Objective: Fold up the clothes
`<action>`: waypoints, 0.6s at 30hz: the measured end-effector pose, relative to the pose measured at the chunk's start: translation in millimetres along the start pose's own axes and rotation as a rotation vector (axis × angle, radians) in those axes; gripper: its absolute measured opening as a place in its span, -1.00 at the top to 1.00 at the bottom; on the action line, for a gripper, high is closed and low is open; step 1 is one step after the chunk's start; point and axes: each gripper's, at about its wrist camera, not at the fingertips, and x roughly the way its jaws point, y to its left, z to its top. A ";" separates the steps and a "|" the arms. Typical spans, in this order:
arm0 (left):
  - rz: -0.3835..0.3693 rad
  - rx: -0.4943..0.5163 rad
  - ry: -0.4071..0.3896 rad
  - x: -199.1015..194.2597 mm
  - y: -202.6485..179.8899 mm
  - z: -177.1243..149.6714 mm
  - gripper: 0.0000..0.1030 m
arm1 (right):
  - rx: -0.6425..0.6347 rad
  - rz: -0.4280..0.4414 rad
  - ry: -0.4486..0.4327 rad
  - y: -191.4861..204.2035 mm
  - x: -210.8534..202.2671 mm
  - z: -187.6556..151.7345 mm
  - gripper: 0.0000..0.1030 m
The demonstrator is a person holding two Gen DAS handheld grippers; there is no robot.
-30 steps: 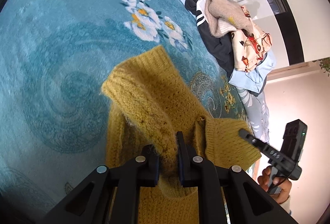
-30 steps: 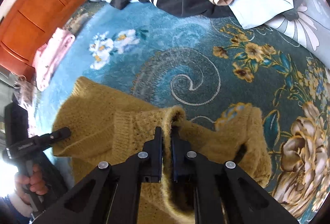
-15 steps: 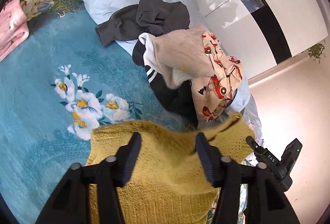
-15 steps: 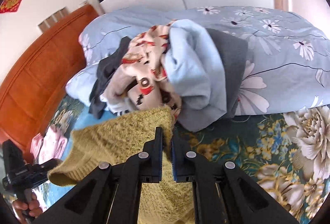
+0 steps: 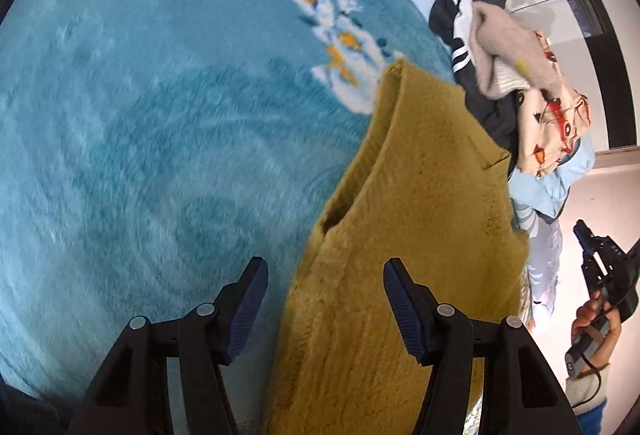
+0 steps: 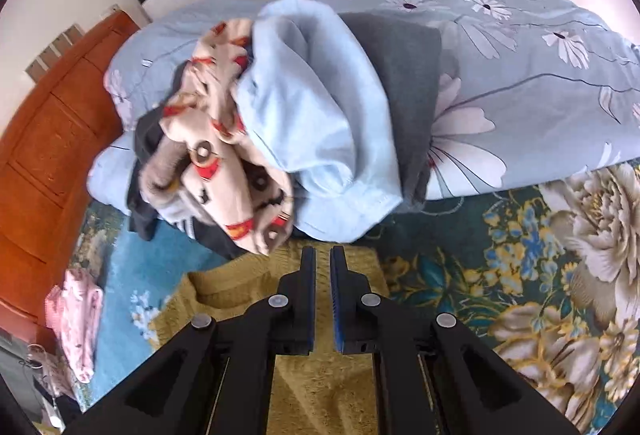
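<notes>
in the left wrist view the left tool (image 5: 323, 301) stands with its jaws wide apart; they have just been opening, and the yellow knit sweater (image 5: 420, 219) lies below and between them, with no pad pressing on it. the sweater is spread on the teal floral blanket (image 5: 152, 123) of the bed, one long edge running away from the camera toward the pile of unfolded clothes (image 5: 516, 75) near the far side. at the right edge of this view a hand (image 5: 592, 323) holds the right tool (image 5: 588, 235), well apart from the sweater's near part. in the right wrist view the right tool (image 6: 322, 259) has its jaws drawn almost together; the narrow slot between the pads looks empty, though motion blur makes it hard to be sure that no yarn is caught at the tips. the sweater (image 6: 320, 387) lies under this tool, its far edge just beside the pile of clothes (image 6: 280, 123), which leans against a grey flowered quilt (image 6: 520, 75); a pink garment (image 6: 76, 319) lies apart by the wooden headboard (image 6: 52, 155). the step in hand looks like laying the sweater flat, just released on the left side, before any fold. the next move probably calls for the right tool to clear the cloth, then both to take a sleeve or side edge and carry it across the body.
</notes>
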 end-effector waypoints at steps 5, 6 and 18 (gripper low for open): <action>-0.033 0.022 0.020 10.2 5.6 -22.1 -0.19 | -0.030 0.031 0.045 -17.7 -22.5 -32.5 0.86; -0.046 0.027 0.026 10.6 3.9 -23.6 -0.05 | -0.016 0.020 0.079 -29.4 -23.3 -48.1 0.86; -0.049 -0.067 -0.095 -16.3 30.0 -13.5 0.77 | 0.195 -0.028 0.364 -120.3 -47.9 -215.7 0.43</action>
